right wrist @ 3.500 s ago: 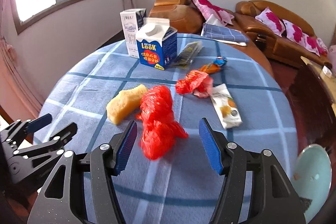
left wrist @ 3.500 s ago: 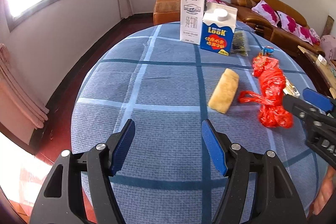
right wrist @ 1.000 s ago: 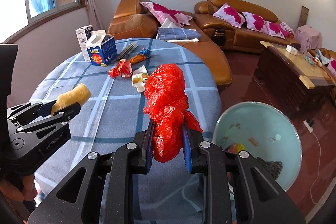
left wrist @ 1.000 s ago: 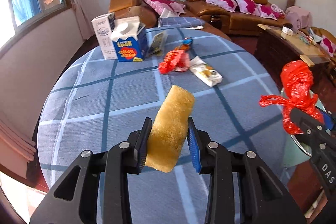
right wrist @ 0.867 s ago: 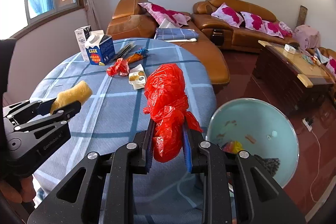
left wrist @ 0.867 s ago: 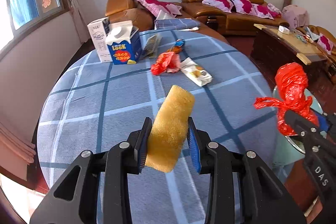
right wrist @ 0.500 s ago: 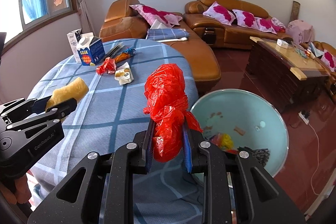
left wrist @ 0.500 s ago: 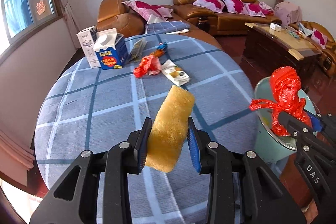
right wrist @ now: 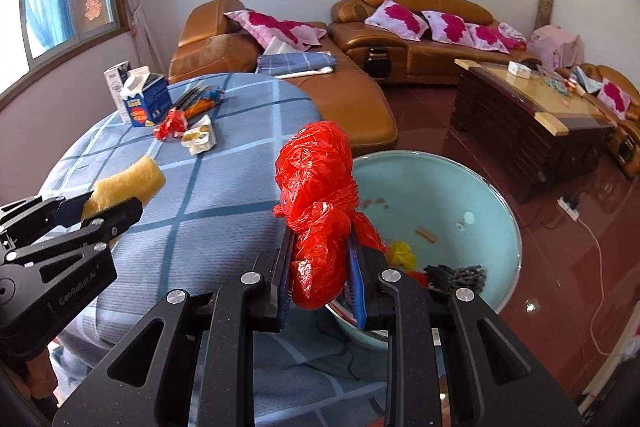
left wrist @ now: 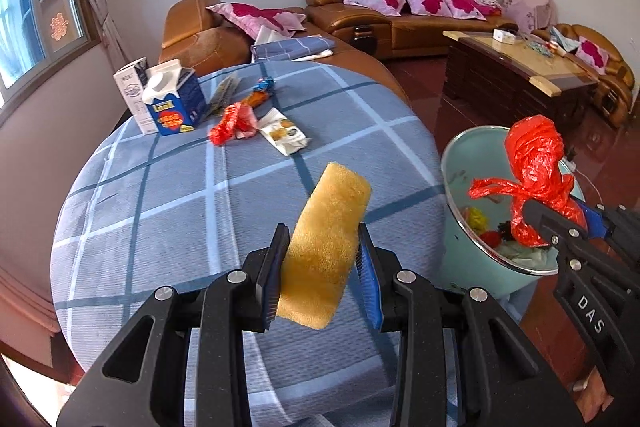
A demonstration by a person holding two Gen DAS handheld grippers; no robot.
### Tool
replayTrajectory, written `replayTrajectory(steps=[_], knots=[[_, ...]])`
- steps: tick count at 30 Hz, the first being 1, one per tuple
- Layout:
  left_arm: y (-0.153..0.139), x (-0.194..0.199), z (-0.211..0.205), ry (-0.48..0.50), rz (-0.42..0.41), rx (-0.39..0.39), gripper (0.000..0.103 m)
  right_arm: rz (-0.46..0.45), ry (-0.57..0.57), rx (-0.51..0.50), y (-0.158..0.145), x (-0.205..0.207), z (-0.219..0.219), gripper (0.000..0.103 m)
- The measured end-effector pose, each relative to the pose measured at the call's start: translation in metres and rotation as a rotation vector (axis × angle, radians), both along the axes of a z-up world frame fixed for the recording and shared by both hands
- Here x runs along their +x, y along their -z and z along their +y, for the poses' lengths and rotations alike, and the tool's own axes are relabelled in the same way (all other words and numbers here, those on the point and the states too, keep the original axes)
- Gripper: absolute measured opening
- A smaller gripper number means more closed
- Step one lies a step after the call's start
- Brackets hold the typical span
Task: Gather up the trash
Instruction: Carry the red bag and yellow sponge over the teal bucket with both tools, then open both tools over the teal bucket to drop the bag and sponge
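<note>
Bin (right wrist: pixel 496 195) is now sitting right under the right gripper (right wrist: pixel 320 277), fingers clamping the red bag (right wrist: pixel 316 187); left gripper (left wrist: pixel 322 269) is pinching the sponge (left wrist: pixel 326 235) over the bench (left wrist: pixel 160 207) edge (both swung over from the clutter). Drop looks imminent.

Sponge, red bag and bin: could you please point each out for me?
Sponge (left wrist: pixel 326 247): left wrist view, middle of its face.
Red bag (right wrist: pixel 318 187): right wrist view, crumpled upper bulge.
Bin (right wrist: pixel 460 187): right wrist view, bare inner wall.
</note>
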State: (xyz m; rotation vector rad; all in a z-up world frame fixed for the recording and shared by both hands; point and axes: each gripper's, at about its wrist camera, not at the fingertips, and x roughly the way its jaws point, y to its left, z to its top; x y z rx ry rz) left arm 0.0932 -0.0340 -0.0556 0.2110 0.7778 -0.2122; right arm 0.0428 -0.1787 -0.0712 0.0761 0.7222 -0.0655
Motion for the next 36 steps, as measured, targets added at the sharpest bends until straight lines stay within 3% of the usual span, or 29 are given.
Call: replayTrajectory(steps=[24, 36], knots=[[0.010, 0.012, -0.068, 0.126, 0.016, 0.028, 0.034, 0.009, 0.165, -0.006, 0.012, 0.009, -0.062, 0.024], [0.017, 0.025, -0.100, 0.175, 0.033, 0.040, 0.034, 0.089, 0.226, -0.064, 0.042, 0.027, -0.094, 0.030]])
